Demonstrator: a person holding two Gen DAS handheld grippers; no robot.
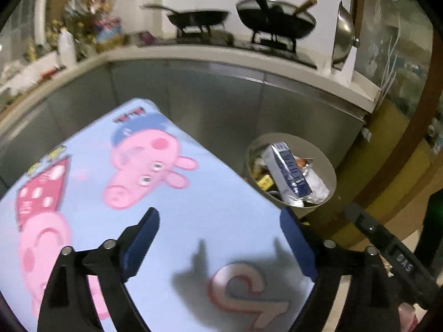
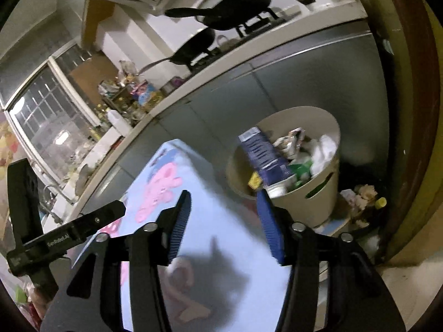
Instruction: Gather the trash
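A round beige trash bin [image 1: 328, 166] [image 2: 329, 193] stands on the floor beside a light blue table [image 1: 193, 221] [image 2: 199, 221] printed with pink cartoon pigs. In the bin lie a blue and white carton [image 1: 290, 171] [image 2: 263, 155], crumpled wrappers and white plastic. My left gripper [image 1: 221, 221] is open and empty above the table. My right gripper [image 2: 224, 204] is open and empty above the table's edge, near the bin. The right gripper's body [image 1: 393, 254] shows at the lower right of the left wrist view.
Grey cabinets [image 1: 210, 105] under a white counter [image 1: 221, 52] run behind the table. Two black pans [image 1: 199, 18] and a steel lid [image 1: 343, 36] stand on the stove. Bottles and clutter [image 1: 83, 27] fill the counter's left. A brown door frame [image 2: 415, 110] is at the right, with small items [image 2: 362, 199] on the floor.
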